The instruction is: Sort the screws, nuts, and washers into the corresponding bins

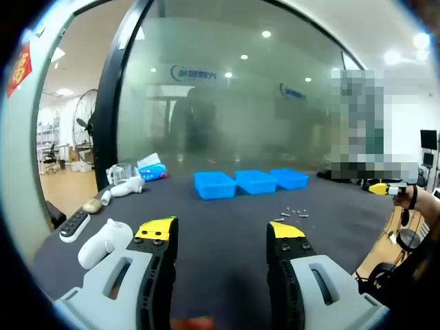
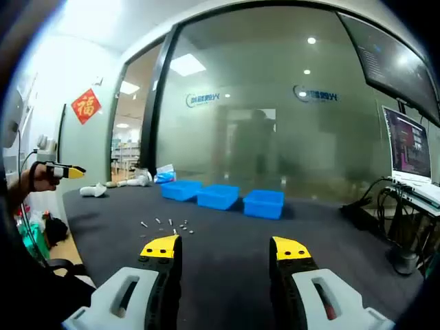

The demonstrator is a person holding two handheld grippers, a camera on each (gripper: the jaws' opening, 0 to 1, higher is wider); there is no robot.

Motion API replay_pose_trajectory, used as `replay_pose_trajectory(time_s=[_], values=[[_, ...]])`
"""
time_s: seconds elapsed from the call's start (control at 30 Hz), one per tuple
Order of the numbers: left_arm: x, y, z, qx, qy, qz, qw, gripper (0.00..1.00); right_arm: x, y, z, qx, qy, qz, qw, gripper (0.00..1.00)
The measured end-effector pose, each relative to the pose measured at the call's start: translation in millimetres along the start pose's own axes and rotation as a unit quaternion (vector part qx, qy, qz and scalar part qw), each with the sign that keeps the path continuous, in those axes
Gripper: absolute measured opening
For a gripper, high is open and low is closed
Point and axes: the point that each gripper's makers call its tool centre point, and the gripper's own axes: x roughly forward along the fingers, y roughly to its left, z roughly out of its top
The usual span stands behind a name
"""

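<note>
Both the left gripper [image 1: 221, 234] and the right gripper [image 2: 227, 251] are hovering with jaws parted and empty over the dark table [image 2: 330, 234], facing the scattered small fasteners [image 2: 167, 225] lying short of the three blue bins [image 2: 221, 196], apparently lining up for a first pick

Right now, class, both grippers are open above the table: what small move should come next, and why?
Probably lower the right gripper toward the loose hardware lying just beyond its left jaw. Both it and the left gripper are open and hold nothing, and the three blue bins stand farther back, so a piece must be picked first.
</note>
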Motion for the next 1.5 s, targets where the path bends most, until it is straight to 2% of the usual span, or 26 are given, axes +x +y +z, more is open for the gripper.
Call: replay_pose_trajectory(time_s=[0.97, 1.5], values=[[4, 1.2, -8.4, -0.007, 0.010, -0.005, 0.9999, 0.50, 2, 0, -3.4, 0.001, 0.005, 0.003, 1.0000, 0.47], [16, -1.8, -16.1, -0.005, 0.030, -0.034, 0.9989, 0.52, 11, 12, -1.1, -0.023, 0.013, 0.052, 0.9983, 0.48]])
